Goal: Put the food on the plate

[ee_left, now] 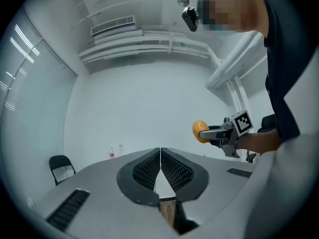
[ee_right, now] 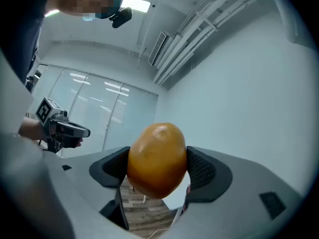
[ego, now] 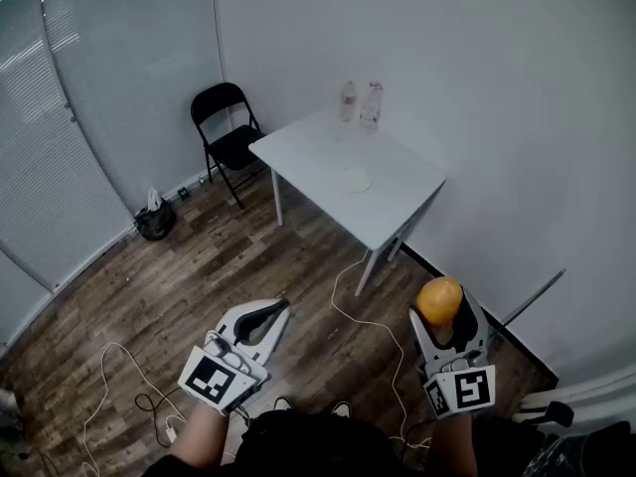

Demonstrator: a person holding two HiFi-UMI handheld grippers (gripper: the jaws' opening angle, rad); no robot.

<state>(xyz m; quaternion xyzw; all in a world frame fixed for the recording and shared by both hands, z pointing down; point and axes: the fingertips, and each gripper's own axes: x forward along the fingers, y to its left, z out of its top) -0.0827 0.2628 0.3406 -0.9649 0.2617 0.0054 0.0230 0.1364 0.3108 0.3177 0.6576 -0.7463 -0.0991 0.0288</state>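
Observation:
A round orange-yellow piece of food (ego: pixel 439 299) sits between the jaws of my right gripper (ego: pixel 442 311), held up in the air at the lower right, far from the table. In the right gripper view the food (ee_right: pixel 157 159) fills the gap, and both pads press on its sides. My left gripper (ego: pixel 279 311) is at the lower left with its jaws shut on nothing; the left gripper view shows its pads (ee_left: pixel 149 168) meeting. A small white plate (ego: pixel 358 180) lies on the white table (ego: pixel 318 152) across the room.
Two clear bottles (ego: pixel 349 100) (ego: pixel 373 104) stand at the table's far edge. A black folding chair (ego: pixel 227 132) is left of the table, a dark bag (ego: pixel 154 219) by the glass wall. White cables (ego: pixel 368 316) run over the wooden floor.

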